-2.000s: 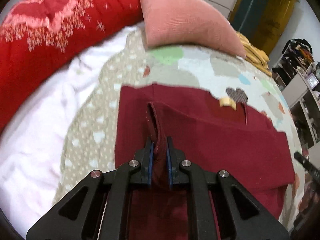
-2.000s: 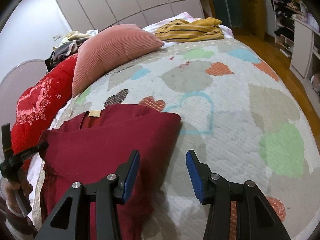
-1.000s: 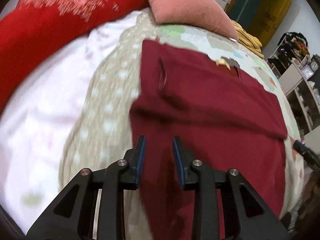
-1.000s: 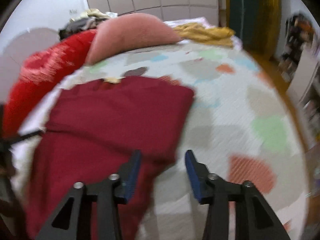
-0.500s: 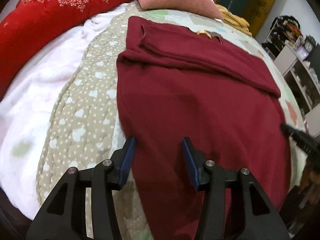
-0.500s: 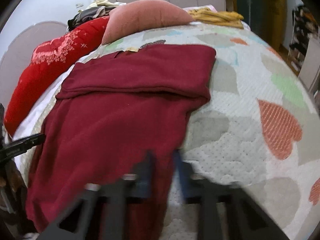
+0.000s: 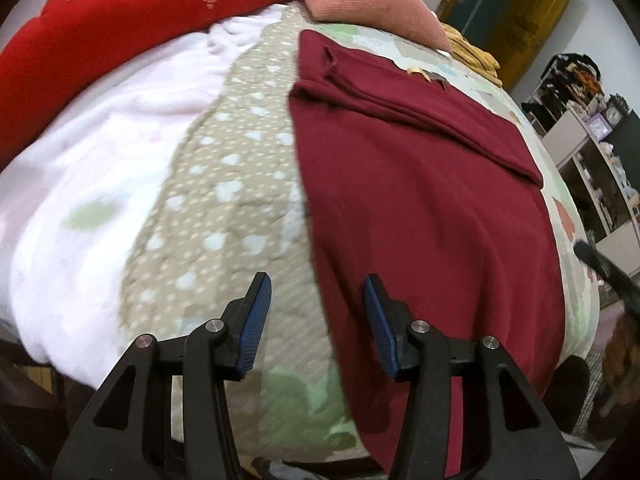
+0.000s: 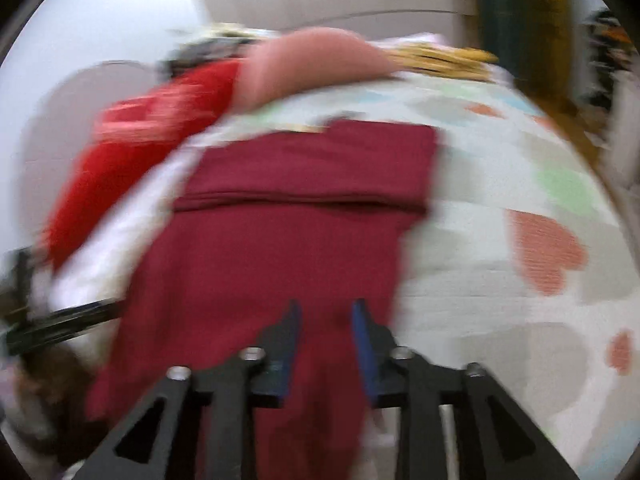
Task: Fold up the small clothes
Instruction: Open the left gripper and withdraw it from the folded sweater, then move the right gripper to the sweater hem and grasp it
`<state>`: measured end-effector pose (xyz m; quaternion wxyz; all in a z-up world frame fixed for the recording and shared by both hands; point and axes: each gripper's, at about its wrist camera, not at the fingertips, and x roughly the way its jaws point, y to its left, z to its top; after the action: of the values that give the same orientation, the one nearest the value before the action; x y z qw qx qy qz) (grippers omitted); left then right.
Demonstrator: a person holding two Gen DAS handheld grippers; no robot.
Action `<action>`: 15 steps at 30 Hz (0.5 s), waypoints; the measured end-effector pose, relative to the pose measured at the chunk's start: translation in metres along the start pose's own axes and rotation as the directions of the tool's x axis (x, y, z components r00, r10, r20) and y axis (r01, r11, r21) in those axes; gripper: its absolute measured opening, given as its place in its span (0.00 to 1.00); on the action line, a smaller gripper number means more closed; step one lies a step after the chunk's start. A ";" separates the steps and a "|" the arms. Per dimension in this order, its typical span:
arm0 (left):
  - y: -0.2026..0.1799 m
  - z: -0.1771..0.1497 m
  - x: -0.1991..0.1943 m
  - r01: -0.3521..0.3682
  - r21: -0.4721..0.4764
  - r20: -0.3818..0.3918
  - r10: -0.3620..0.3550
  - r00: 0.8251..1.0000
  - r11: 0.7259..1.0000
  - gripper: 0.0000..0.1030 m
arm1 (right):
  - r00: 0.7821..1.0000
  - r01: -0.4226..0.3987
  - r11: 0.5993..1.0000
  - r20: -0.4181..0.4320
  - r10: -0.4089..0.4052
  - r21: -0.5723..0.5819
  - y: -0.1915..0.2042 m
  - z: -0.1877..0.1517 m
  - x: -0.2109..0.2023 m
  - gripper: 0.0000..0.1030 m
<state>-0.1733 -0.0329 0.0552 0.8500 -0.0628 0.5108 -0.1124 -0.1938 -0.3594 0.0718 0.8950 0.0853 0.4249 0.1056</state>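
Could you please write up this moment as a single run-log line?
step: fold small clothes | maroon garment: flat on bed, top band folded down | left gripper: open, over near-left edge | right gripper: jaws just opened, over near hem, blurred

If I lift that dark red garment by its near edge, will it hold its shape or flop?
The dark red garment will probably flop: it already follows the curve of the bed and droops over the near edge. Its folded top band may slide open, since nothing pins it. It looks light, thin knit, so pinching one layer seems likely.
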 end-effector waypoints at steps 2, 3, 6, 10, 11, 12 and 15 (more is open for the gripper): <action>0.006 -0.001 -0.002 -0.015 -0.015 -0.007 0.015 1.000 1.000 0.45 | 0.984 -0.178 0.981 -0.037 0.176 -0.072 0.037 -0.007 -0.001 0.41; 0.008 -0.002 -0.002 -0.023 -0.020 -0.008 0.023 1.000 1.000 0.45 | 0.961 -0.274 0.956 -0.071 0.267 -0.104 0.059 -0.012 0.003 0.41; 0.019 -0.005 -0.009 -0.039 -0.043 0.000 0.039 0.999 0.998 0.45 | 0.892 -0.445 0.883 -0.162 0.422 -0.151 0.108 -0.024 0.025 0.41; 0.031 -0.008 -0.023 -0.023 -0.064 0.017 0.024 1.000 0.998 0.45 | 0.912 -0.386 0.884 -0.254 0.322 -0.262 0.159 -0.037 0.064 0.41; 0.034 -0.009 -0.028 -0.021 -0.064 0.026 0.023 0.999 0.998 0.45 | 0.921 -0.357 0.888 -0.269 0.283 -0.291 0.167 -0.041 0.072 0.41; 0.035 -0.009 -0.032 -0.021 -0.062 0.033 0.023 0.999 0.998 0.45 | 0.929 -0.323 0.888 -0.289 0.232 -0.326 0.175 -0.047 0.081 0.41; 0.043 -0.010 -0.043 -0.023 -0.065 0.051 0.026 0.998 0.998 0.45 | 0.938 -0.279 0.889 -0.300 0.172 -0.364 0.180 -0.056 0.090 0.41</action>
<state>-0.1964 0.0196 0.0775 0.8619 -0.0869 0.4925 -0.0837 -0.2029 -0.1593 0.0133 0.8114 -0.0652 0.4944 0.3049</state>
